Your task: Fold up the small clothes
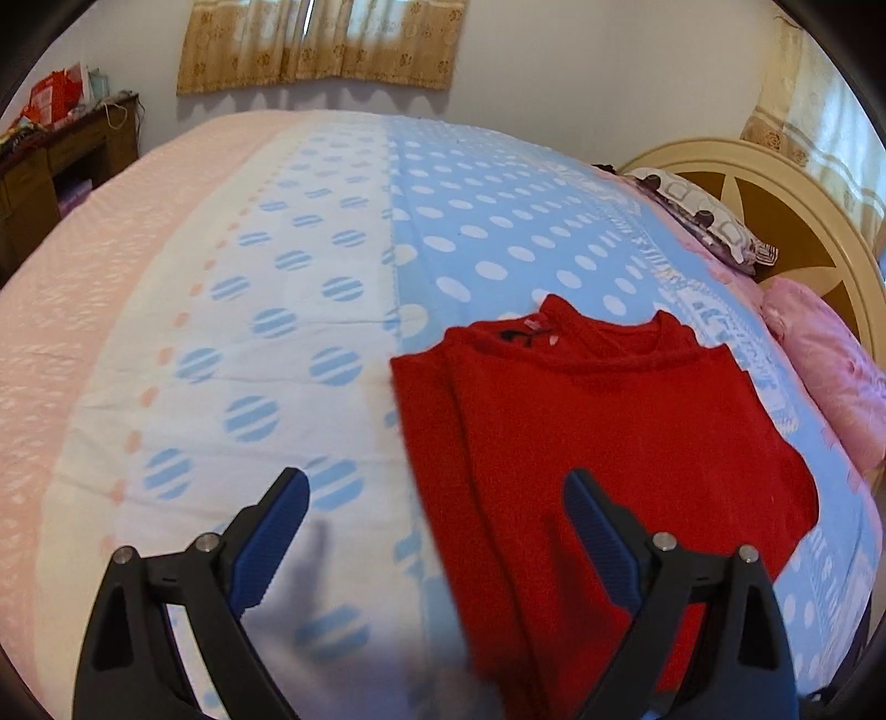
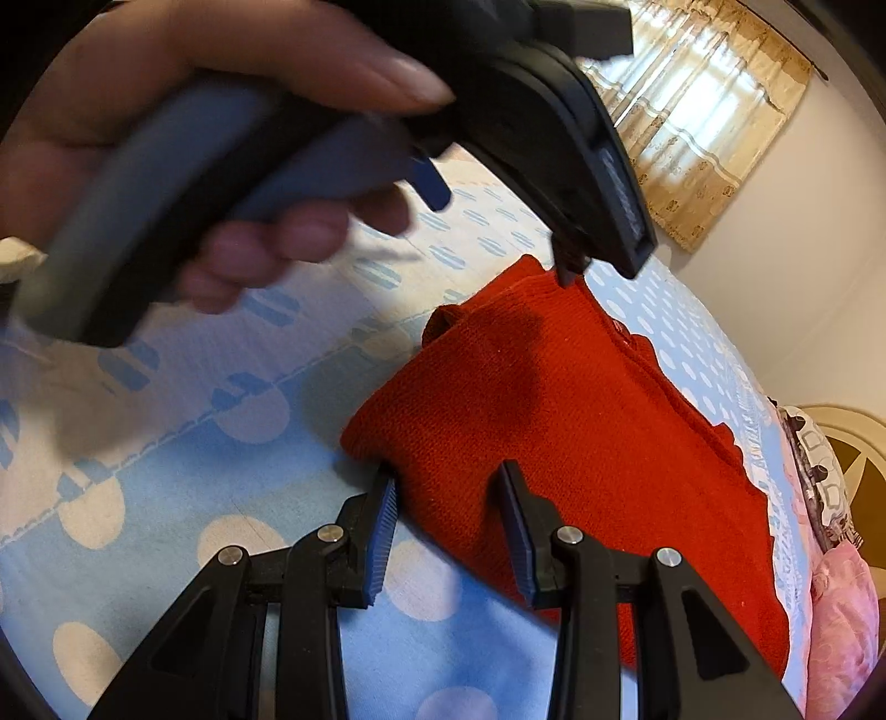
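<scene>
A red knit sweater (image 1: 598, 432) lies flat on the dotted bedspread (image 1: 332, 232), its sides folded in and its neckline at the far end. My left gripper (image 1: 434, 482) hovers open and wide over the sweater's left edge; nothing is between its blue pads, and its right finger is above the red knit. In the right wrist view the sweater (image 2: 565, 421) fills the middle. My right gripper (image 2: 447, 471) is partly open at the sweater's near edge, with the cloth's border lying between the fingers; the pads do not press on it.
A hand (image 2: 166, 127) holds the left tool high across the right wrist view. Pillows (image 1: 714, 221) and a pink one (image 1: 830, 376) lie by the cream headboard (image 1: 803, 221) on the right. A wooden desk (image 1: 61, 166) stands far left. Curtains (image 1: 326, 44) hang behind the bed.
</scene>
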### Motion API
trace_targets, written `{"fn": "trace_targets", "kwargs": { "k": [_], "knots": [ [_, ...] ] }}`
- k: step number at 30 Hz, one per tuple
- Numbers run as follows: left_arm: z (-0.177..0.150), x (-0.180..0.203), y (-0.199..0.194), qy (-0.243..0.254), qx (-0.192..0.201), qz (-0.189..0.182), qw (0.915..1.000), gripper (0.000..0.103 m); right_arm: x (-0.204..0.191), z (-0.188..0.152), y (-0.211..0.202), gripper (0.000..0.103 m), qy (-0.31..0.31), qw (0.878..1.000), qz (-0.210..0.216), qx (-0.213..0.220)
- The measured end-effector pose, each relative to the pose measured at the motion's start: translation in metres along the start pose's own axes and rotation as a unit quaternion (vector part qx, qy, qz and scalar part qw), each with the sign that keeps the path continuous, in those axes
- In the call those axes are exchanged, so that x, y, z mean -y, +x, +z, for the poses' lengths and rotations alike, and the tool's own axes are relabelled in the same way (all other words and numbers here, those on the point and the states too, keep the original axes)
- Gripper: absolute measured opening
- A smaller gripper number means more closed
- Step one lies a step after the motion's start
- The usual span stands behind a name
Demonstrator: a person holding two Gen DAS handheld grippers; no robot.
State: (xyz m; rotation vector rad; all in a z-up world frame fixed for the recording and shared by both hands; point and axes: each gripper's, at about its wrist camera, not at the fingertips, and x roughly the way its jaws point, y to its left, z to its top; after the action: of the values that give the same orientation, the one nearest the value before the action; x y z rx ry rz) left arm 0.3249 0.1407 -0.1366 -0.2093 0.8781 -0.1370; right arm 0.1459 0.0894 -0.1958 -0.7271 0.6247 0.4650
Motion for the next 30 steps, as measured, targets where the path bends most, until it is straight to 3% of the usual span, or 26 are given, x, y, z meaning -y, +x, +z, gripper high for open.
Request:
{"fn": "trace_targets", "kwargs": {
  "k": [8,9,11,12,13,15,20,30],
  "knots": [
    [0.011,-0.003,0.035,-0.029,-0.036,-0.017,0.9988,0.090,-0.002,0.000,0.000,0.037,-0.001,1.000,-0.002,0.003],
    [0.011,-0.005,0.039,-0.036,-0.042,-0.024,0.9982,0.077,-0.003,0.000,0.000,0.037,-0.003,1.000,-0.005,0.003],
    [0.009,-0.008,0.041,-0.044,-0.042,-0.033,0.9976,0.066,-0.005,0.000,-0.001,0.033,-0.007,1.000,-0.006,0.004],
    [0.009,-0.008,0.039,-0.042,-0.036,-0.037,0.9978,0.044,-0.006,0.000,-0.001,0.029,-0.010,1.000,-0.004,0.005],
    [0.009,-0.009,0.040,-0.047,-0.040,-0.056,0.9965,0.032,-0.008,0.000,-0.002,0.026,-0.013,1.000,-0.005,0.005],
    [0.011,-0.015,0.040,-0.066,-0.041,-0.070,0.9945,0.019,-0.011,0.001,-0.003,0.018,-0.019,1.000,-0.007,0.006],
    [0.012,-0.023,0.038,-0.092,-0.041,-0.091,0.9907,0.015,-0.008,0.002,-0.010,0.011,-0.013,1.000,-0.010,0.015],
    [0.022,-0.021,0.027,-0.107,-0.021,-0.116,0.9873,0.014,0.016,0.002,-0.025,0.007,0.032,0.999,0.006,0.037]
  ]
}}
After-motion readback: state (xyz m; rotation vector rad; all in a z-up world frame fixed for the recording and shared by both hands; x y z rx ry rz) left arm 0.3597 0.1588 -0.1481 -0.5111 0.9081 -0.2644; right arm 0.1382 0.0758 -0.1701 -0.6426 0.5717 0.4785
